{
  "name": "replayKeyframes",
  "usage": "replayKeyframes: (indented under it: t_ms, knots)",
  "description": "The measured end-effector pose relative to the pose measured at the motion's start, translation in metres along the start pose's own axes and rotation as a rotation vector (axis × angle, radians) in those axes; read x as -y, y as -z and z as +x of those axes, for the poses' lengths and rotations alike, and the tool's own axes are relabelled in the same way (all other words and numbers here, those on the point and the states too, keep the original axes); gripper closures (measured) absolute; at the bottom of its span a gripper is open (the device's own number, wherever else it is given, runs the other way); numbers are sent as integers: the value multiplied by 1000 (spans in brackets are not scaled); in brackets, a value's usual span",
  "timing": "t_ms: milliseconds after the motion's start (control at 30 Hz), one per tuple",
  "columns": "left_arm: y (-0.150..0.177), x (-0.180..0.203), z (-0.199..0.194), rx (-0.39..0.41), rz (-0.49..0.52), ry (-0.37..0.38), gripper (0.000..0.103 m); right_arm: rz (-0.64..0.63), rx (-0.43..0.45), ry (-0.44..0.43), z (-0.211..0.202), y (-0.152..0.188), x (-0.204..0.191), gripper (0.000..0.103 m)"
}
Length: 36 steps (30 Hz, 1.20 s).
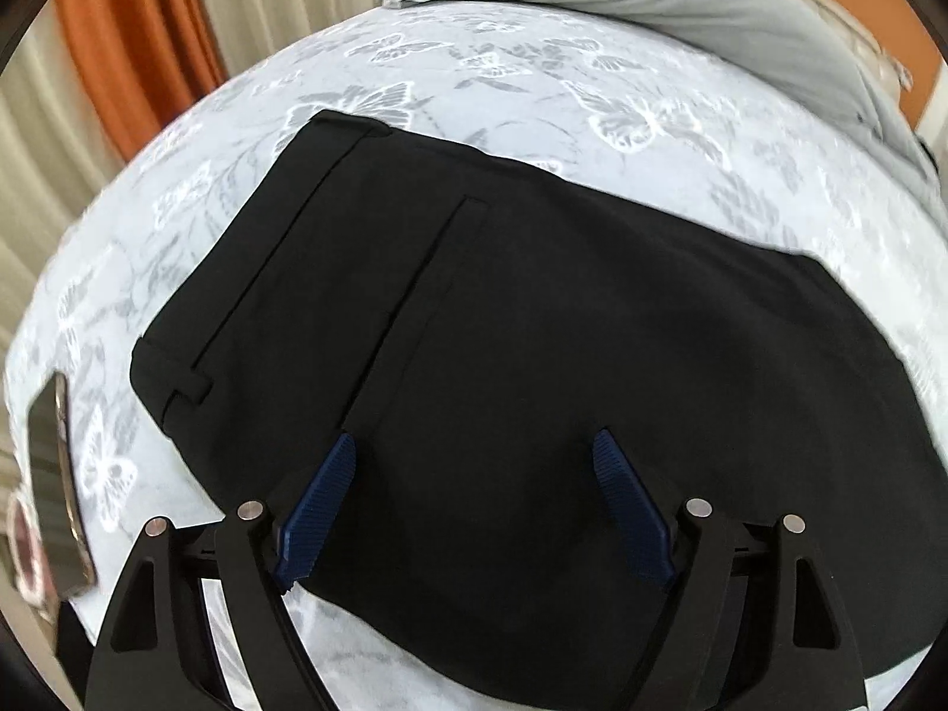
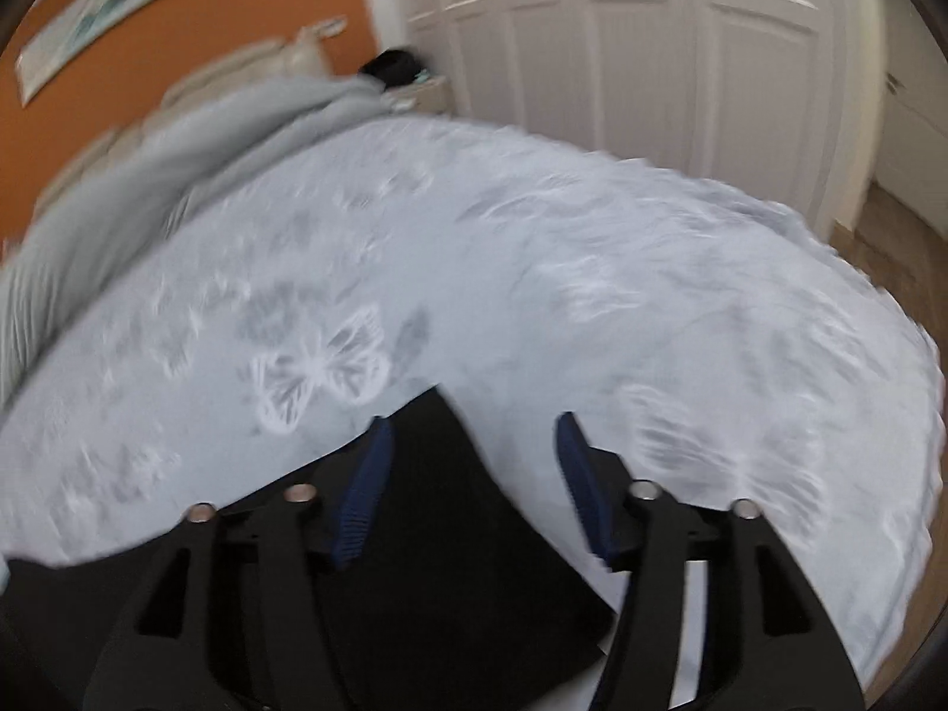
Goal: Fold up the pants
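Observation:
Black pants (image 1: 503,355) lie flat on a pale blue bedsheet with a butterfly print (image 1: 533,89), waistband toward the left and a back pocket slit showing. My left gripper (image 1: 474,444) is open and empty, hovering just above the seat of the pants. In the right wrist view a corner of the black pants (image 2: 438,533) lies on the sheet (image 2: 533,266). My right gripper (image 2: 471,432) is open and empty above that corner. The right view is blurred.
A phone (image 1: 56,486) lies on the sheet at the left. A grey blanket (image 1: 681,6) is bunched at the far side, also in the right view (image 2: 195,136). Orange and cream curtains (image 1: 130,47) hang left. White closet doors (image 2: 652,47) stand beyond the bed.

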State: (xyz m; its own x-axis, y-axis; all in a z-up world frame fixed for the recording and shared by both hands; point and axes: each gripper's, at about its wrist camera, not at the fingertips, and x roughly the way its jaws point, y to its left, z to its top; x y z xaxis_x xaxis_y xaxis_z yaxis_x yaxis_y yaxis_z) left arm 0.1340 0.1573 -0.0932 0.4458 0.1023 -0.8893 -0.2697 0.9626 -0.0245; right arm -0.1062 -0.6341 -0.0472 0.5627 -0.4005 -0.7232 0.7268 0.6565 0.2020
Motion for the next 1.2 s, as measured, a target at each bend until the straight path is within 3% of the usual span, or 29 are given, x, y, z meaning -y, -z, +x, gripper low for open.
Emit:
replayKeyframes:
  t_ms: [200,300,333,400,500,700,733,833,1167,1200]
  knots:
    - [3,-10,-16,18,-71,41,23,117,-175,-20,-10,36,53,42]
    - [3,-14,-22,21,-87,70,23,190,-254,-80,5,55,65,40]
    - [5,-14,-24,20,-87,82,23,194,-247,-87,7,58,64,40]
    - [10,-14,-28,18,-83,91,23,185,-250,-109,5,58,59,50]
    - [12,-13,-29,13,-75,93,23,236,-264,-176,-1,58,52,50]
    - [5,-33,-18,-13,-144,54,23,351,-293,-186,-10,62,65,50]
    - [4,-39,-15,-26,-157,43,23,359,-291,-188,-12,62,69,55]
    - [2,-55,-8,-47,-168,-4,23,343,-300,-128,-19,66,85,71]
    - [5,-61,-3,-57,-146,-19,23,181,-301,-128,4,63,50,72]
    - [6,-61,-4,-56,-146,-23,23,154,-298,-119,6,62,44,78]
